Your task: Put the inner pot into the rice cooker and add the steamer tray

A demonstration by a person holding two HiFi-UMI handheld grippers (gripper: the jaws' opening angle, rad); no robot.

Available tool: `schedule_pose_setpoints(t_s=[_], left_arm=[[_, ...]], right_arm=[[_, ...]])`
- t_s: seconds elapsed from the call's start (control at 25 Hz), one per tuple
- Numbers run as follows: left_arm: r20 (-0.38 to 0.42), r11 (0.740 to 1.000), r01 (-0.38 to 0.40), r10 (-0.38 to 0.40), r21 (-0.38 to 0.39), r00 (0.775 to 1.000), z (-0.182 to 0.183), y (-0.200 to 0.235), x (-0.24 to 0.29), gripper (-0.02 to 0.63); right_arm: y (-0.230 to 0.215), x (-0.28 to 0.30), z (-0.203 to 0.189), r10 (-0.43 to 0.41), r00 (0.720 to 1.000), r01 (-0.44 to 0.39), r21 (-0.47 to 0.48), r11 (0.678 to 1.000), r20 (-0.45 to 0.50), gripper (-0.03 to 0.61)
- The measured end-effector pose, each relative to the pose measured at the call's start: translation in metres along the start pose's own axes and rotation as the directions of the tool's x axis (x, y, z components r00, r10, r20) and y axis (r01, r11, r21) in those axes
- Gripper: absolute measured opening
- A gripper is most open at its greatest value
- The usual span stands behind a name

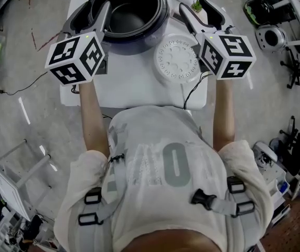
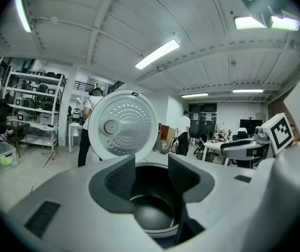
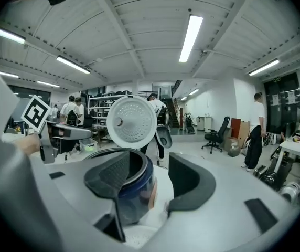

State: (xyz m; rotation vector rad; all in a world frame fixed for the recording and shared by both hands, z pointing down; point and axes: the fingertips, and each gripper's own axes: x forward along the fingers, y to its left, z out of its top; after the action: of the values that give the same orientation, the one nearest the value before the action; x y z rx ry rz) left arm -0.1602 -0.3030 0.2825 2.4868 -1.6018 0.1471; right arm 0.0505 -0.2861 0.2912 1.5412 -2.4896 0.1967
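head view: pot [image 1: 126,12] sits in cooker [image 1: 139,42], so left hand-held gripper [image 1: 98,8] and right hand-held gripper [image 1: 194,5] flank it, jaws apart, empty; tray [image 1: 177,61] waits on desk [image 1: 134,88] beside cooker.

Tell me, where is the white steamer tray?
In the head view the steamer tray lies on the white table, right of the rice cooker, beside the right gripper.

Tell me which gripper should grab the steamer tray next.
Right. The steamer tray lies on the table beside the right gripper, whose jaws stand open and empty. The left gripper, also open, is at the rice cooker's opposite side, farther from the tray.
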Motion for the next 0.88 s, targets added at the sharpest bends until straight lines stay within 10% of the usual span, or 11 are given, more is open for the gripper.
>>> schedule_pose_setpoints(t_s=[0.6,0.88], left_arm=[[-0.047,0.996,0.055,-0.058,-0.068,0.997,-0.074,-0.096,-0.031,0.189],[-0.201,0.98,0.152,-0.175,-0.125,0.964,-0.148,-0.153,-0.021,0.207]], right_arm=[[-0.069,-0.1,-0.1,-0.136,0.984,0.152,0.152,0.977,-0.111,0.238],[-0.074,-0.113,-0.155,-0.135,0.972,0.175,0.208,0.962,-0.195,0.238]])
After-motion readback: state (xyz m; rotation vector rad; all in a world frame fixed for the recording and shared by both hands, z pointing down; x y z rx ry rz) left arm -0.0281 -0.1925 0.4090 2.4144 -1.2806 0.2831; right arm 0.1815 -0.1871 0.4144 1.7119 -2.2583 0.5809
